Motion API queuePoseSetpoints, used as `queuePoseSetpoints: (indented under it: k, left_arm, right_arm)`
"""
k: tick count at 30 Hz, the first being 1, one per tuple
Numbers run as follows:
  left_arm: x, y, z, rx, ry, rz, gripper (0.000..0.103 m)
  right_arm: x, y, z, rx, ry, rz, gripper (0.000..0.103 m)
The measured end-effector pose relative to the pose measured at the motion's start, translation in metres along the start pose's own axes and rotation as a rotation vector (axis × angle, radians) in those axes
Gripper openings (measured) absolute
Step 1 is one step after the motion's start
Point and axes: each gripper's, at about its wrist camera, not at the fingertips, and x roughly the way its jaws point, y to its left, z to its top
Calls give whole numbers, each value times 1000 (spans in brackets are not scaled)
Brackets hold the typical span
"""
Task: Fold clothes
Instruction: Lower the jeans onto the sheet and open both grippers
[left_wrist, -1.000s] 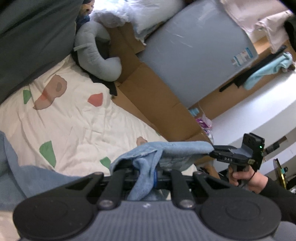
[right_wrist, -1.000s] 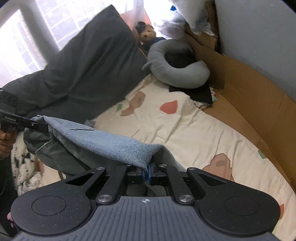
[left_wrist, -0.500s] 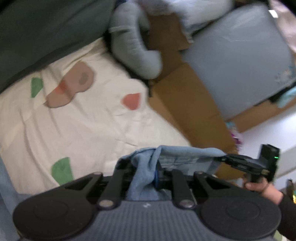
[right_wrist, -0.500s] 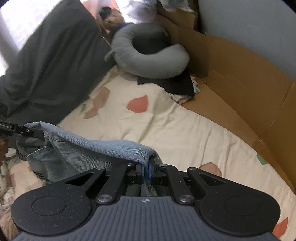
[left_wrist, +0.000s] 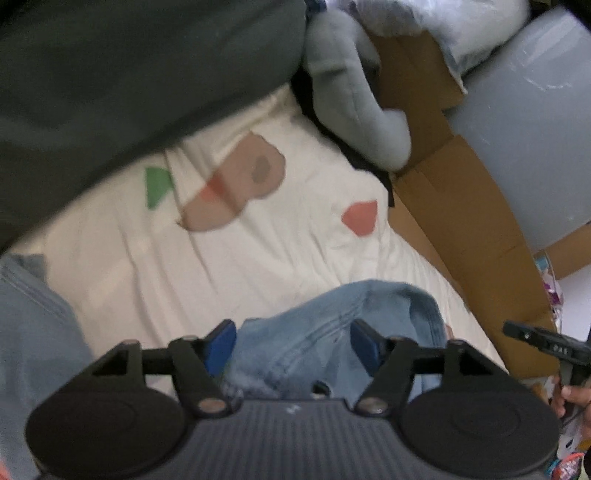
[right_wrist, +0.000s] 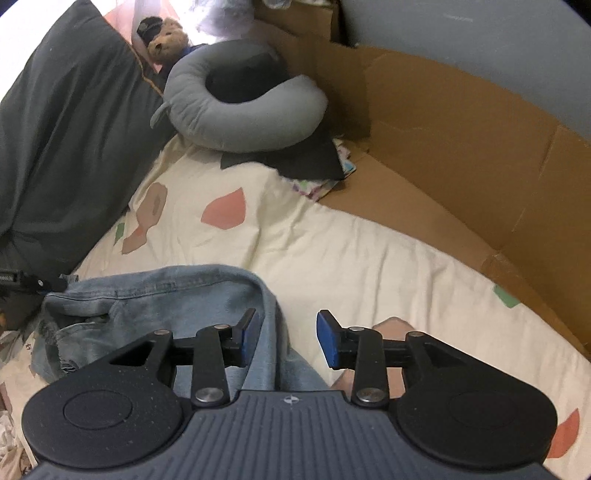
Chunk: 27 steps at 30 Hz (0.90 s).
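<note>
Lying on the patterned sheet (right_wrist: 332, 243), denim jeans (right_wrist: 155, 295), left tool (left_wrist: 291, 345) and right tool (right_wrist: 286, 338) just spread apart (no legible writing).

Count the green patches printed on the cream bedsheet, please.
3 green patches on the cream bedsheet: one beside the dark grey cushion, one near the brown cardboard, one in the left wrist view, perhaps the first again. Others may be hidden.

Left-wrist view blurred; jeans (left_wrist: 332, 332) partly hidden behind gripper body, prob. cut off at left edge.
</note>
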Motion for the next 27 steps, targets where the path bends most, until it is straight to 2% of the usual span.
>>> queuePoseSetpoints:
  k: [4,10,14,18,27]
  left_arm:
    - [-22,-4,-5,31,-2,10,72]
    - [-55,-4,-40,4,-29,51,73]
    - [-76,-2,-75,-34,-32,57,77]
    - [-90,-5,-115,-89,-7,60,78]
    - [-98,-26,-192,-103,37,66,78]
  right_arm:
    - [-19,1,-5,-13,-11,14,47]
    - [-53,1,-36,-38,-15,71,50]
    - [-70,-5,-66,-42,8,89,52]
    - [-82,-12,-100,-40,33,103,54]
    - [-92,-24,-172,39,70,123,54]
